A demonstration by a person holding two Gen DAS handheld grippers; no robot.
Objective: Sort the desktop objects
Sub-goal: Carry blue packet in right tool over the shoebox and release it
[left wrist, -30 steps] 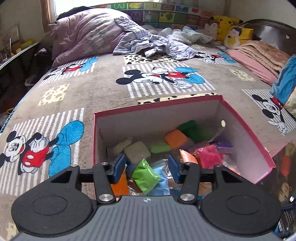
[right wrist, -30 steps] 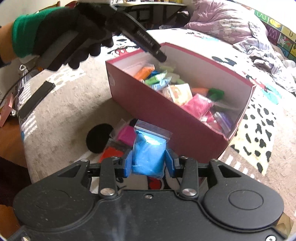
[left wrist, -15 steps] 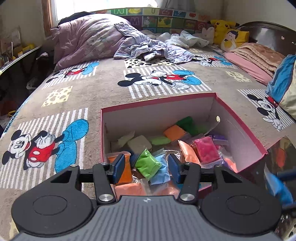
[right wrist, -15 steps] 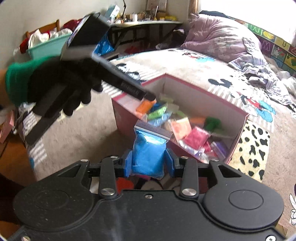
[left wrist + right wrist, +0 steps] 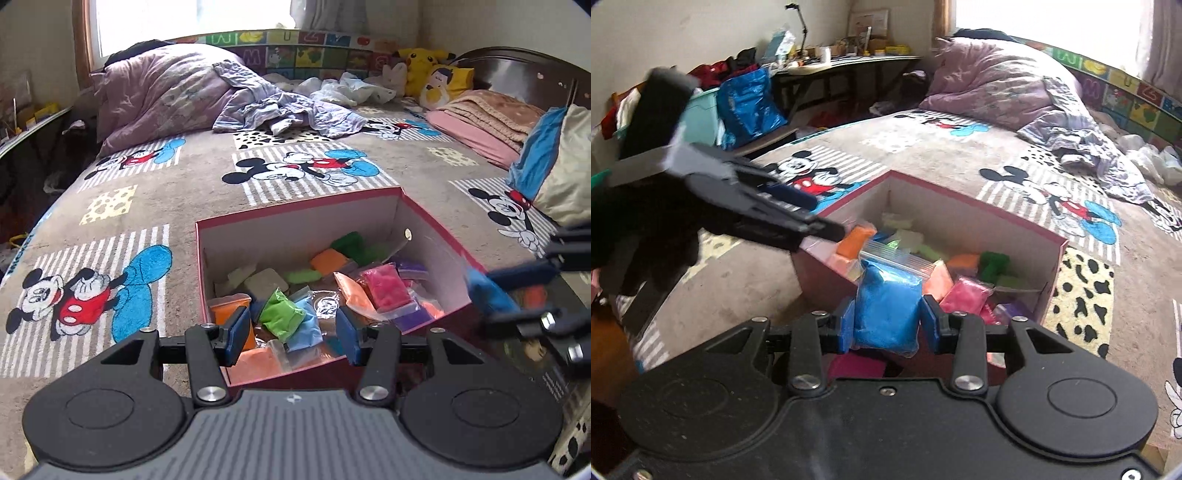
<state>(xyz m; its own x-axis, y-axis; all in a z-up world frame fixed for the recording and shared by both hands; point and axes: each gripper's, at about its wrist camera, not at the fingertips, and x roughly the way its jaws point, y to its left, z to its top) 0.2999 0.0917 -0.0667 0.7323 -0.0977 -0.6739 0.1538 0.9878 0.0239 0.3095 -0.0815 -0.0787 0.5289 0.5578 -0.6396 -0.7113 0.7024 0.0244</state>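
left wrist view: left gripper (image 5: 291,336) hangs over the near end of the red cardboard box (image 5: 295,208), jaws parted with nothing between the pads; below them lie small zip bags of coloured clay, a lime green bag (image 5: 281,314) and an orange bag (image 5: 229,308) nearest. the right gripper (image 5: 517,295) enters blurred at the right edge with something blue in it. box sits on a plush cartoon-print bedspread (image 5: 155,206), soft and uneven. right wrist view: right gripper (image 5: 888,323) is clamped on a blue clay bag (image 5: 886,306), pads squeezing its lower half, the clear zip strip standing free above; it hangs just short of the box's near wall (image 5: 827,280). risks, as judged: slick film and squashy filling could let the bag slip; released early, it would drop outside; the two grippers, near each other over the box, might collide; thin walls could tip if nudged.
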